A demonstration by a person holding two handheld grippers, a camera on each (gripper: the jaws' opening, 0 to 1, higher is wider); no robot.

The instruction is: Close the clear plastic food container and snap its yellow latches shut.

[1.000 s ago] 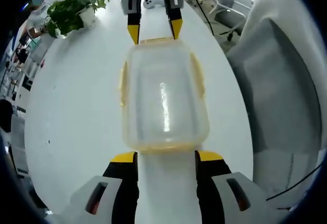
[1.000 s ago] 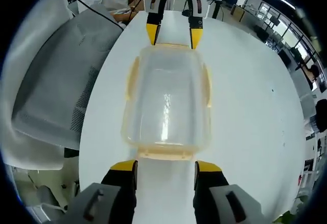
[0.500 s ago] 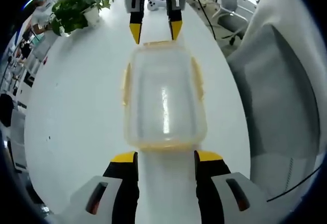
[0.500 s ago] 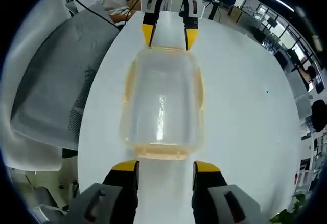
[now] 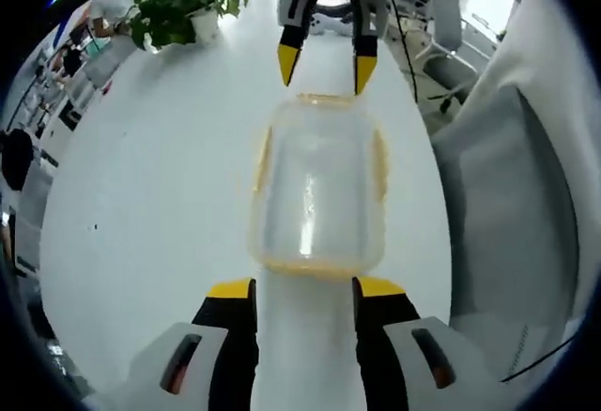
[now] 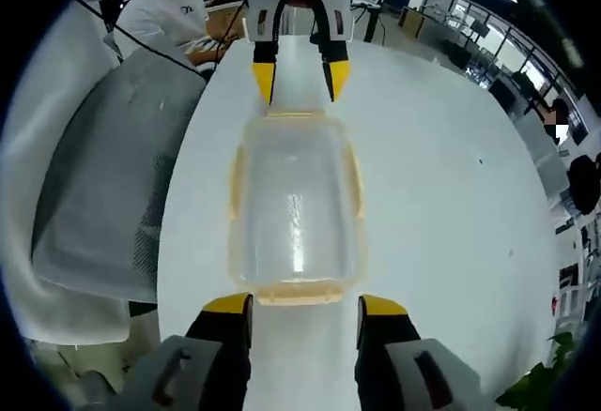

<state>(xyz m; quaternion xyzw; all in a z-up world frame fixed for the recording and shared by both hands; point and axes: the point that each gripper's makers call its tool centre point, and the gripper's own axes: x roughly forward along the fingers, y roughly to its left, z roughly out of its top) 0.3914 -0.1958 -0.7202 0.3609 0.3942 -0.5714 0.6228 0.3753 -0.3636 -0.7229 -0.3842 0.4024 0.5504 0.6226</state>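
The clear plastic food container [image 5: 319, 186] lies lengthways on the white table [image 5: 141, 205] with its lid on. Yellow latches [image 5: 261, 162] run along its sides and ends; I cannot tell whether they are snapped down. My left gripper [image 5: 302, 289] stands open just short of the container's near end. Beyond the far end my right gripper [image 5: 324, 64] faces it, also open, its yellow tips a little clear of the rim. In the right gripper view the container [image 6: 294, 205] sits between the open right gripper [image 6: 302, 306] and the open left gripper [image 6: 300, 78].
A potted plant [image 5: 183, 7] stands at the table's far left corner. A grey mesh chair [image 5: 512, 214] sits against one long edge of the table, chair [image 6: 103, 176]. A person in a white shirt [image 6: 174, 17] sits beyond the table end.
Both grippers have drawn back a little from the container's ends, so it looks smaller and a small gap shows at each end. The container has stayed in place.
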